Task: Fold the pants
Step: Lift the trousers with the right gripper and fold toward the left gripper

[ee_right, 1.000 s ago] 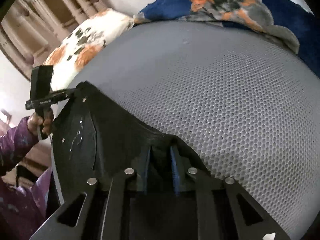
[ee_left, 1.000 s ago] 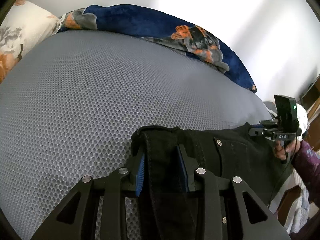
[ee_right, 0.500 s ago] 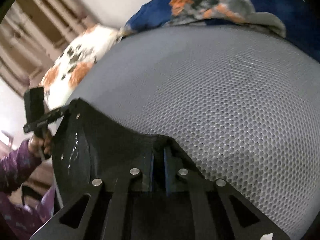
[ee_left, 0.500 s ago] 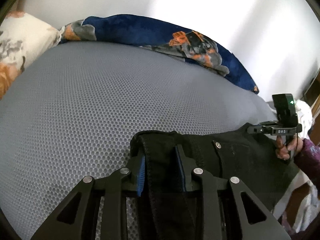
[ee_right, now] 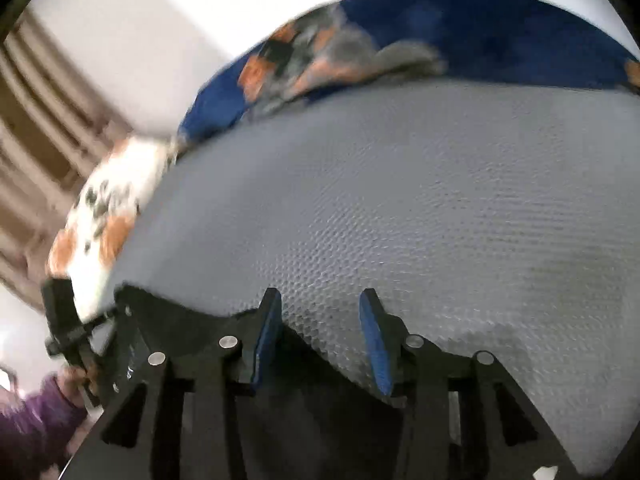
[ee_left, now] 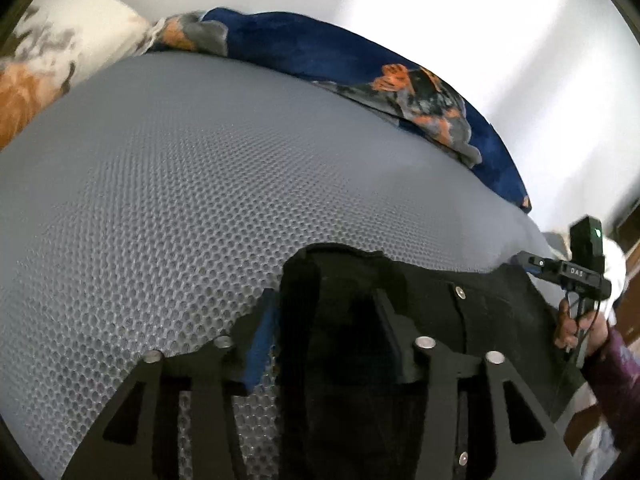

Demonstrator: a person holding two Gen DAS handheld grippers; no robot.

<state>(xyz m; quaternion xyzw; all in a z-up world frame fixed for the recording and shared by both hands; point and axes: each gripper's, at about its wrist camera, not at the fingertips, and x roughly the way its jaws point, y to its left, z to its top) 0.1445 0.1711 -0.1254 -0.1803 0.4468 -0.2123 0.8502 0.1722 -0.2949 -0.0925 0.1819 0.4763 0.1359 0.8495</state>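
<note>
The black denim pants [ee_left: 460, 312] are laid flat on the grey honeycomb-mesh mattress [ee_left: 180, 208], near its front edge. Their waistband corner is seen between the blue pads of the left gripper [ee_left: 326, 332], whose jaws have just been opening and no longer press the cloth. The right gripper [ee_right: 318, 336] has also just been opening; between its spread jaws mostly bare mattress is seen, with the pants' edge just beside the left pad [ee_right: 266, 340].

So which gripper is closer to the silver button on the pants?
Left. The left gripper straddles the pants right beside the button; the right gripper is at the far corner.
</note>
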